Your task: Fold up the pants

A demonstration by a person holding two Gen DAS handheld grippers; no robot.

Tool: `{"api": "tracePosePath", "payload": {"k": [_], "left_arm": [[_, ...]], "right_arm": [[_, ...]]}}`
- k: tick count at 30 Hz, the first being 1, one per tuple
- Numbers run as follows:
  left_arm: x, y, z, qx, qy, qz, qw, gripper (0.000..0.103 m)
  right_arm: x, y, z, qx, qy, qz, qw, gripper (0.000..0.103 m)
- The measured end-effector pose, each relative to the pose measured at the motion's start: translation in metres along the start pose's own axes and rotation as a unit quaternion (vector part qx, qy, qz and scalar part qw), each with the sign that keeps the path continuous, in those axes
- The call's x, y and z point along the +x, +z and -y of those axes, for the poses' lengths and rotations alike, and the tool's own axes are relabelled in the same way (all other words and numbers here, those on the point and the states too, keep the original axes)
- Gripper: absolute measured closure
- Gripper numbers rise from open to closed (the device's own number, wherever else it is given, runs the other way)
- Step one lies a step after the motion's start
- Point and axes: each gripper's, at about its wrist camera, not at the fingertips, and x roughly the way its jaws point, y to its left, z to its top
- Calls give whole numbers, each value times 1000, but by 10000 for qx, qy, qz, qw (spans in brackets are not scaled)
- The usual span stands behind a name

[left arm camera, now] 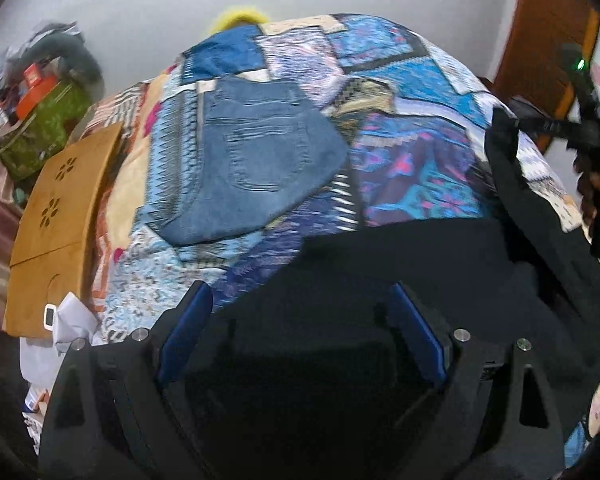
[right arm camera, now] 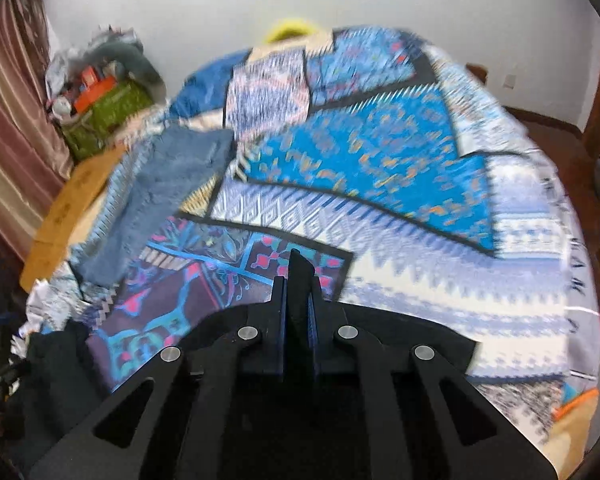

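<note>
We find the left gripper [left arm camera: 302, 312] spread wide above the black pants [left arm camera: 400, 264], which lie on the bed's patterned quilt [left arm camera: 404, 76], its pads clear of the cloth. The right gripper [right arm camera: 298, 280] is clamped on a fold of black fabric. Motion blur obscures the quilt in the right view. Only the left view clearly shows the folded jeans [left arm camera: 256, 156] beyond the black pants.

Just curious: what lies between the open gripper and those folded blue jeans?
Left wrist view: black pants by the left gripper, then patterned bedspread up to the jeans.
</note>
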Motion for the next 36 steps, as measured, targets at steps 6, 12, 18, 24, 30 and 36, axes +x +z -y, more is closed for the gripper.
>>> {"api": "tracePosePath", "payload": {"k": [6,12,18,24,30,36], "left_arm": [[-19,0,53,336,-190,-25,9993,12],[-36,-6,105,683,-544,-122,9961,12],[-39,-19,150,1064,-479,-235,9929,12],[-35,-33,169,1136,-538,-420,9912,12],[-26,-43,174,1040,-557,-581,9913,12],[-26,-48,175,978,-534,-506,9925,12]], "right_arm": [[-96,6,26,121,-90,813,9966,95],[-183,-4,43,128,-117,1471,9890,95],[-211,-49,53,-19,-386,1426,9890,95],[-199,-110,82,285,-572,892,9940,95],[-170,-170,102,553,-730,269,9954,95],[-151,-208,104,736,-844,-7,9937,94]]}}
